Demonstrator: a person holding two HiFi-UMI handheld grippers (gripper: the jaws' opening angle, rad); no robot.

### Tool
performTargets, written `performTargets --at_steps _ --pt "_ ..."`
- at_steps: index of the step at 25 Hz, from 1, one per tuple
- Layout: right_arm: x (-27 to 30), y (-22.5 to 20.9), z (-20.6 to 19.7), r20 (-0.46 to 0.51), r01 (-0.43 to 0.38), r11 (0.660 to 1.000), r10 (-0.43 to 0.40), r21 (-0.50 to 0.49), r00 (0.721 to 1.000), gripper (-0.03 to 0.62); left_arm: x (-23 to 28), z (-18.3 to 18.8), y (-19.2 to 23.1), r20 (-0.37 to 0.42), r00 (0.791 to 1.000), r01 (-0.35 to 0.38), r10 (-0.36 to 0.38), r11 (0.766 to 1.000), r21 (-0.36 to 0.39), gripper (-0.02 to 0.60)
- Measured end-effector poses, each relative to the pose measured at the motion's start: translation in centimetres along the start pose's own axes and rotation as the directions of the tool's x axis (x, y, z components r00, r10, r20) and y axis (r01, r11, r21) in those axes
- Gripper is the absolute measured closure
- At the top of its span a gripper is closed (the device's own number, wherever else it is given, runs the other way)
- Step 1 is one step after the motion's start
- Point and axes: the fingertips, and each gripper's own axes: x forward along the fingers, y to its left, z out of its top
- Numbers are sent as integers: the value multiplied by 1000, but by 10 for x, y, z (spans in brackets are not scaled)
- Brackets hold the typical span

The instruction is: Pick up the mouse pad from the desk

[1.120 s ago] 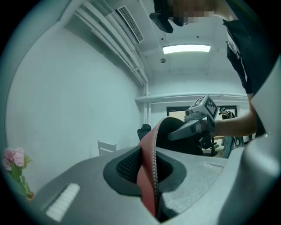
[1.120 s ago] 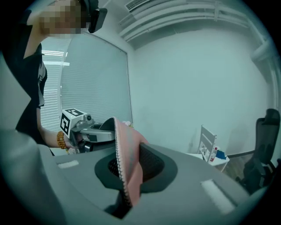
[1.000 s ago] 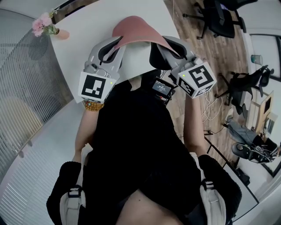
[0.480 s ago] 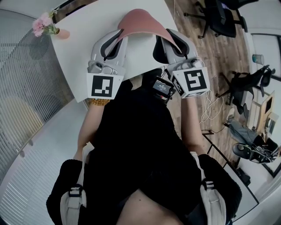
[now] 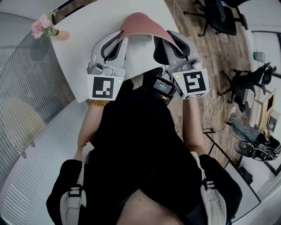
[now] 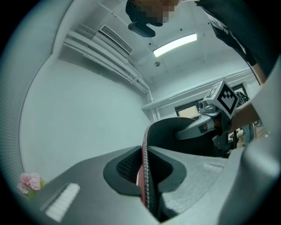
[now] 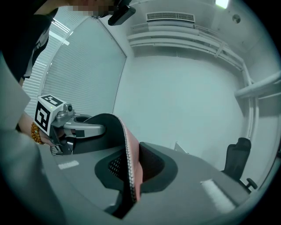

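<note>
The mouse pad (image 5: 139, 23), pink on top and black beneath, hangs in an arch above the white desk (image 5: 83, 52), pinched at both side edges. My left gripper (image 5: 119, 36) is shut on its left edge and my right gripper (image 5: 166, 38) on its right edge. In the left gripper view the stitched edge of the pad (image 6: 149, 136) runs between the jaws of the left gripper (image 6: 144, 178), and the right gripper (image 6: 205, 124) shows beyond the arch. In the right gripper view the pad (image 7: 115, 132) is clamped in the right gripper (image 7: 131, 178), with the left gripper (image 7: 72, 128) behind.
A small vase of pink flowers (image 5: 44, 25) stands at the desk's far left corner. Black office chairs (image 5: 221, 13) stand on the wood floor to the right, with white cables (image 5: 210, 105) beside the desk. A ribbed partition (image 5: 26, 88) lies to the left.
Both grippers have drawn closer together and turned, so the pad arches more tightly and sits slightly higher in the head view. Both stay clamped on it.
</note>
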Motion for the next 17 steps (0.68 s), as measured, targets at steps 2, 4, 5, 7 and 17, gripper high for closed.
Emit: performTargets --at_steps 2,4,5,7,17 --pt "1 1 0 0 0 1000 0 -4 1000 551 -1 0 1 -2 1000 4 -4 1000 7 561" --pt "1 1 0 2 -1 1000 1 -7 1000 551 0 0 1 0 1000 5 -5 1000 8 561" --pt "1 0 1 3 -1 1000 1 -8 1000 551 1 1 1 0 1000 6 -6 1000 11 561" --pt "1 -1 1 4 2 1000 -2 -13 1000 551 1 2 1 0 1000 10 -10 1000 22 561" --pt "17 -11 35 63 8 996 -2 -92 998 551 12 19 24 60 998 -14 15 1000 -19 560"
